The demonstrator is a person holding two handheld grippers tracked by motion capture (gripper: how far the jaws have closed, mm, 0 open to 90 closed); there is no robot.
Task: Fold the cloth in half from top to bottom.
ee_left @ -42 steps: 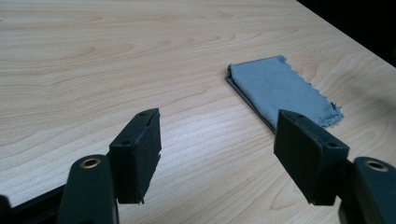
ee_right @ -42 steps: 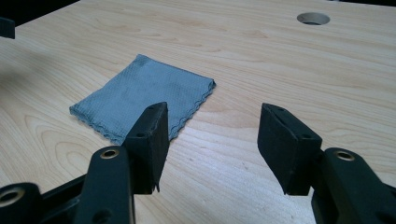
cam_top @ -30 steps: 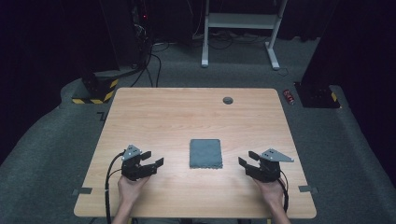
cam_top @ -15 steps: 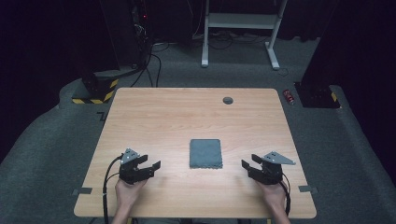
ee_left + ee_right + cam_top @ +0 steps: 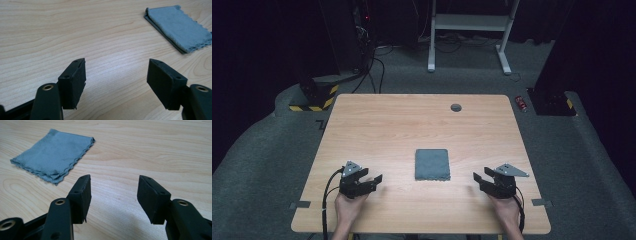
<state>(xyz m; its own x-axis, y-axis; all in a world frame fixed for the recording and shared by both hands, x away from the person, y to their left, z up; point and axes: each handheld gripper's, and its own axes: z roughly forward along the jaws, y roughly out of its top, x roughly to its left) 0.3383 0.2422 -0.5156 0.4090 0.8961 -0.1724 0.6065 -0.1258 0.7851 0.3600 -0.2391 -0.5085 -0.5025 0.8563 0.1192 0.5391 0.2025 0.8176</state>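
Observation:
A folded grey cloth (image 5: 432, 164) lies flat on the wooden table (image 5: 412, 125), a little nearer the front than the middle. My left gripper (image 5: 374, 181) rests near the front left, open, with nothing between its jaws; the cloth (image 5: 178, 28) lies ahead and to its right. My right gripper (image 5: 478, 180) sits near the front right, open and empty too, with the cloth (image 5: 55, 153) ahead on its left. Both grippers (image 5: 116, 75) (image 5: 113, 195) are clear of the cloth, roughly level with its front edge.
A small dark round disc (image 5: 456, 107) is set in the table near its back edge. Beyond the table are a white metal frame (image 5: 469, 30), black-and-yellow striped blocks (image 5: 314, 97) and cables on grey carpet. Bare wood surrounds the cloth.
Both hands with their grippers have drawn back slightly toward the table's front edge. The cloth has not moved, and both grippers have stayed open.

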